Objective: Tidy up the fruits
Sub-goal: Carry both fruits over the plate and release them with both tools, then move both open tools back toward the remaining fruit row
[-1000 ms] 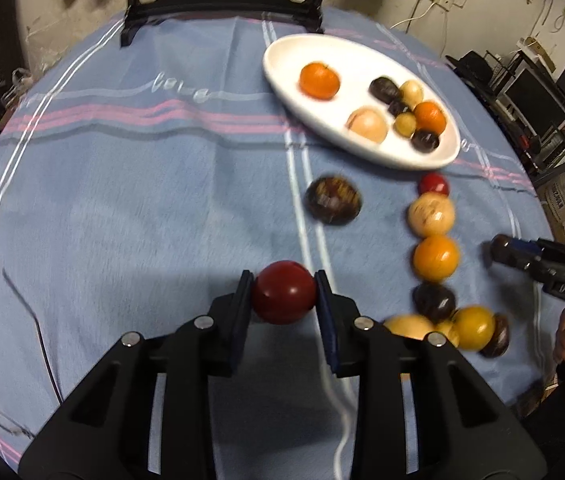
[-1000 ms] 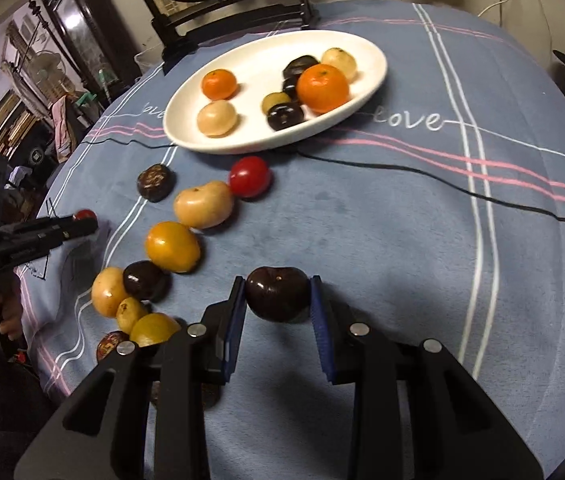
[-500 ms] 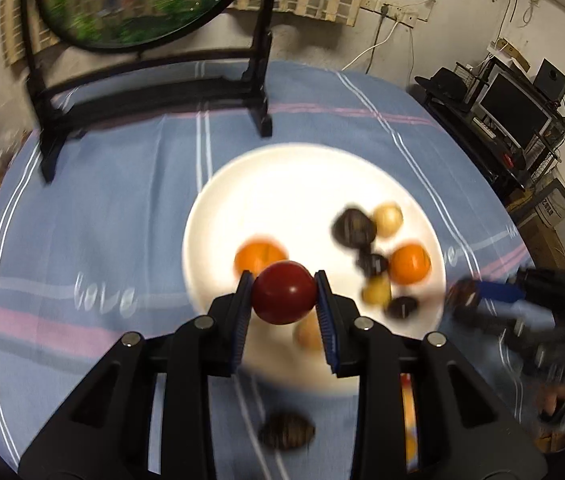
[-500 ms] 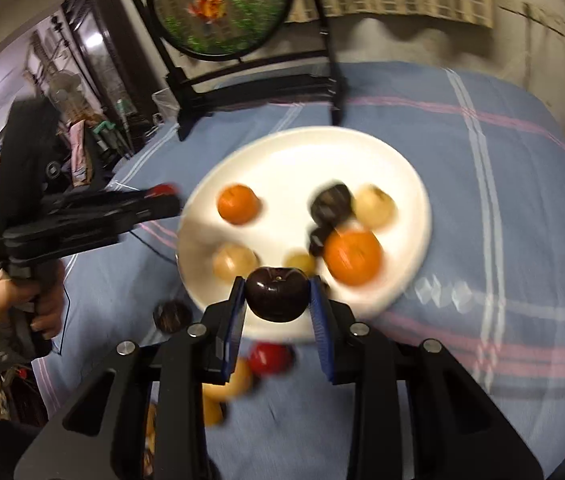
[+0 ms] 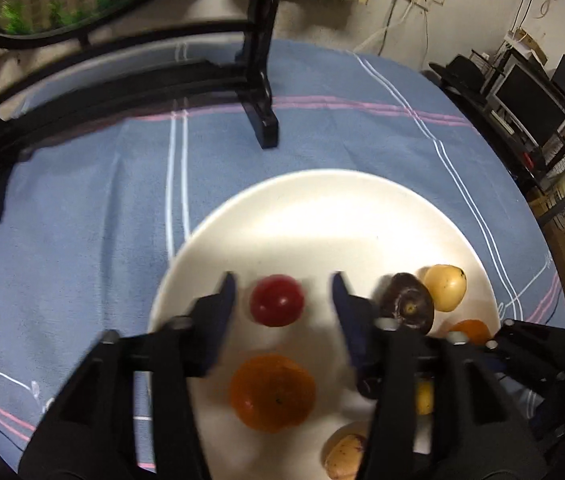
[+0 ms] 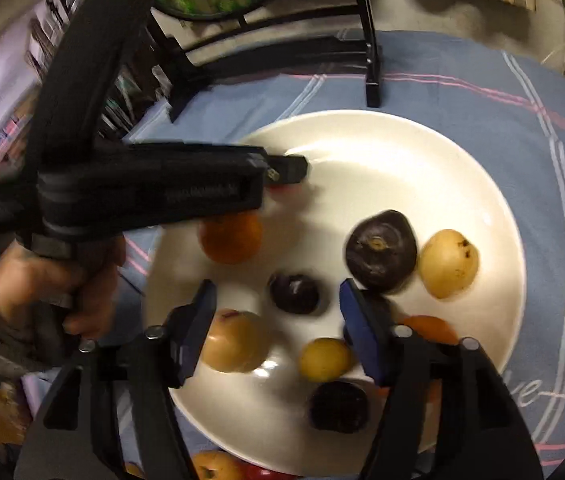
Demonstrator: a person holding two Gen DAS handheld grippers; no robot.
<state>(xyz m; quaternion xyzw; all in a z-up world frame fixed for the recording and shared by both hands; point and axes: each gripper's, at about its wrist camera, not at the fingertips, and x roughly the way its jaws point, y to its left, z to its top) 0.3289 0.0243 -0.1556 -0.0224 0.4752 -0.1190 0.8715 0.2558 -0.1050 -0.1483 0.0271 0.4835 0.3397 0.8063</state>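
My left gripper [image 5: 282, 284] hangs over the white plate [image 5: 322, 208] with its jaws opening. A red fruit [image 5: 277, 300] lies on the plate between the pads, clear of both. In the right wrist view my right gripper [image 6: 278, 286] is also opening, and a dark plum [image 6: 293, 293] sits loose between its fingers on the plate [image 6: 382, 152]. The left gripper [image 6: 286, 170] shows there from the side, held by a hand [image 6: 42, 280]. An orange [image 5: 272, 392], a big dark fruit [image 6: 380, 250] and a yellow fruit [image 6: 448, 262] also lie on the plate.
A black stand [image 5: 258, 92] holding a round picture rises behind the plate. A blue striped cloth [image 5: 82, 240] covers the table. A few fruits [image 6: 214, 466] lie off the plate near its front rim. Shelves with electronics [image 5: 530, 100] stand at the right.
Both grippers carried their fruits forward from the cloth to above the plate. Both then opened, letting go of the red fruit and the dark plum onto the plate.
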